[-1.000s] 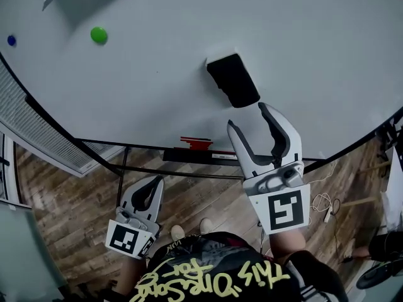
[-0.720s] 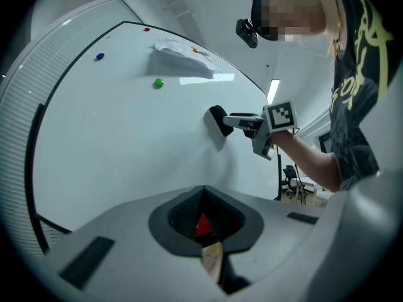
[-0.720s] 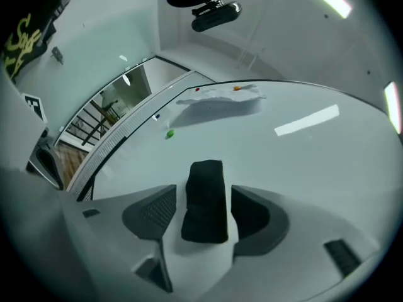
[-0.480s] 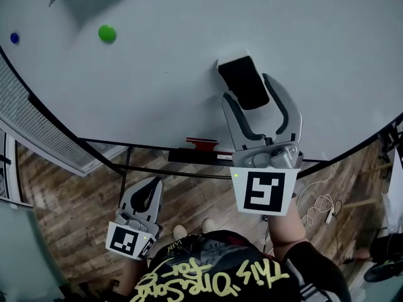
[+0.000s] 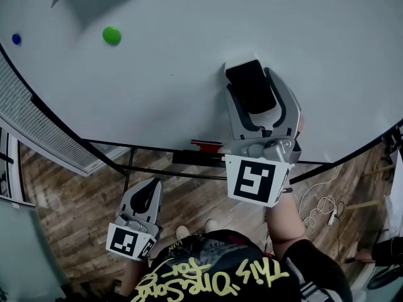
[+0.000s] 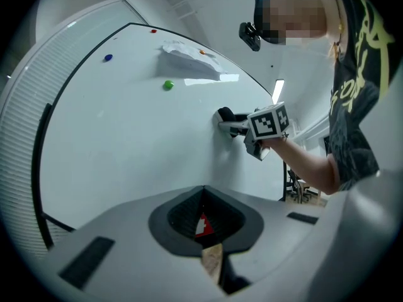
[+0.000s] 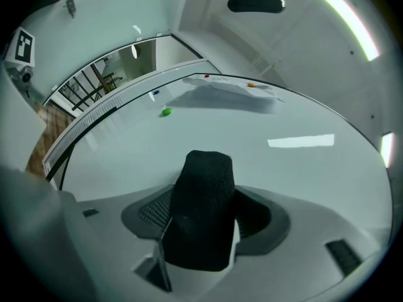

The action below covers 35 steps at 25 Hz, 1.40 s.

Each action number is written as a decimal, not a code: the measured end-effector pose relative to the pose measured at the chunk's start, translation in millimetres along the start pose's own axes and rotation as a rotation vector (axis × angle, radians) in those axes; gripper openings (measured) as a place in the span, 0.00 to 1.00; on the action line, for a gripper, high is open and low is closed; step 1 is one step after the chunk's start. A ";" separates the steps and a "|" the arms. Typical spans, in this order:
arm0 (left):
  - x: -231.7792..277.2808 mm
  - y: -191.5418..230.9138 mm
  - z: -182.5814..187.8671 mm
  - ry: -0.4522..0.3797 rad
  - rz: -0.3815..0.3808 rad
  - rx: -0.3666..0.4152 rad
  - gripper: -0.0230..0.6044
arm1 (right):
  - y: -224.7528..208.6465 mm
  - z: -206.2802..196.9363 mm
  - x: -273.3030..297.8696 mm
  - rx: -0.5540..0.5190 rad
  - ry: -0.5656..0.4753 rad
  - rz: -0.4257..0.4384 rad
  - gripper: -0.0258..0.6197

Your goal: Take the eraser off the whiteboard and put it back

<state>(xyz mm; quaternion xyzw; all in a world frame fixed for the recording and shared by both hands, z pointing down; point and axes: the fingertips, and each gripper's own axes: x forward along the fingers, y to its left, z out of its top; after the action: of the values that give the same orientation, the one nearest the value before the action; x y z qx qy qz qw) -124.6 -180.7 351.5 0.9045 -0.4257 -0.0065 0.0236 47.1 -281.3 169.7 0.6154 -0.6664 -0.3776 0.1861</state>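
The eraser (image 5: 250, 85), a rounded black block with a knitted-looking felt face and a white edge, is clinging flat to the smooth, glossy whiteboard (image 5: 157, 74). Its long axis is running along the line of the right gripper (image 5: 252, 92), between curved grey fingers that have just been opening and are standing spread wide. Their ribbed pads seem to be clear of its sides. The left gripper (image 5: 150, 190) is hanging low, fingers pressed together on nothing.

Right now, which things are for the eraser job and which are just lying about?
For the job: eraser, whiteboard, right hand-held gripper, its jaws just opening, eraser between them.
Just there: green magnet, blue magnet, paper, red item underneath.
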 end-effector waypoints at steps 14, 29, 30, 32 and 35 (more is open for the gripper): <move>1.5 2.0 0.5 0.002 -0.003 0.035 0.05 | -4.2 0.9 -1.3 0.015 -0.036 -0.018 0.45; -10.7 -10.3 5.9 -0.010 0.024 0.049 0.05 | 9.1 10.1 -24.0 0.107 -0.085 0.087 0.45; -11.6 -11.2 6.0 -0.011 0.025 0.057 0.05 | 11.4 10.1 -26.3 0.116 -0.088 0.098 0.45; -12.1 -12.2 7.4 -0.012 0.028 0.064 0.05 | 16.0 10.8 -29.4 0.132 -0.094 0.124 0.45; -12.3 -13.2 9.1 -0.014 0.033 0.063 0.05 | 21.4 13.8 -32.7 0.203 -0.116 0.159 0.45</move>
<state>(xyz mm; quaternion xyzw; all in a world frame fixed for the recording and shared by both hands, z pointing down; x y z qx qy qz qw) -122.6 -163.2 341.7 0.8977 -0.4405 0.0010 -0.0077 28.4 -247.0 183.5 0.5534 -0.7575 -0.3272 0.1137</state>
